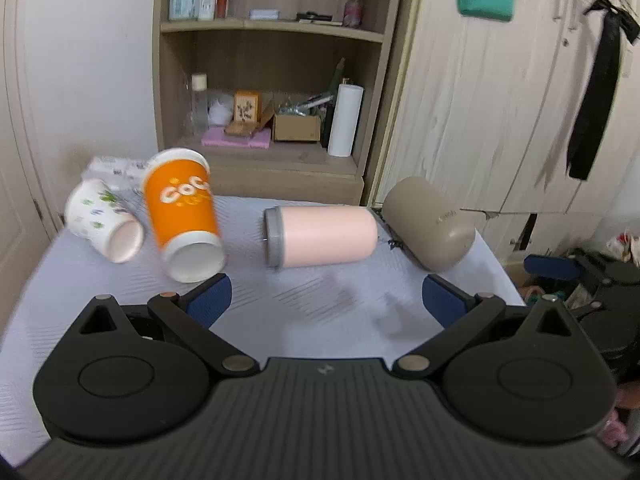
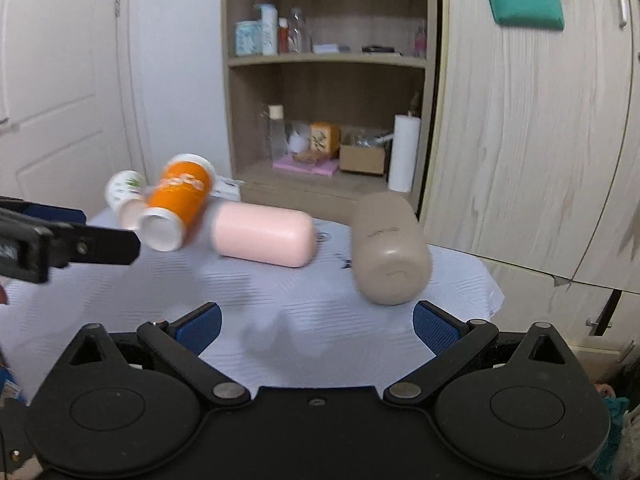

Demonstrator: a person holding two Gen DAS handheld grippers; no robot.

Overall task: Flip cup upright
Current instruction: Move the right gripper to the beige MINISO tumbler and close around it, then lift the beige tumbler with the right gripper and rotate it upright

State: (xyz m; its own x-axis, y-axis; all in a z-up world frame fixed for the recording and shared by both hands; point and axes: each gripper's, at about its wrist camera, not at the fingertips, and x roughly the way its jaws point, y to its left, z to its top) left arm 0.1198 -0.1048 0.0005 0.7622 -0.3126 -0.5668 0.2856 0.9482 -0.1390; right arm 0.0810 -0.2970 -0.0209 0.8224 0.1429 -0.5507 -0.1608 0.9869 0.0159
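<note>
Several cups lie on their sides on a table with a pale blue cloth [image 1: 304,304]. From left: a white floral cup [image 1: 102,220], an orange cup [image 1: 184,216], a pink tumbler [image 1: 324,236] with a grey rim, and a taupe tumbler [image 1: 430,222]. My left gripper [image 1: 326,298] is open and empty, in front of the pink tumbler, clear of it. My right gripper [image 2: 316,328] is open and empty, just in front of the taupe tumbler [image 2: 388,248]. The orange cup [image 2: 180,208], floral cup [image 2: 124,192] and pink tumbler [image 2: 264,234] also show there.
A wooden shelf unit [image 1: 276,80] with bottles, boxes and a paper roll stands behind the table. Wardrobe doors [image 1: 500,100] are at the right, a white door at the left. The left gripper's arm [image 2: 68,240] shows at the left of the right wrist view.
</note>
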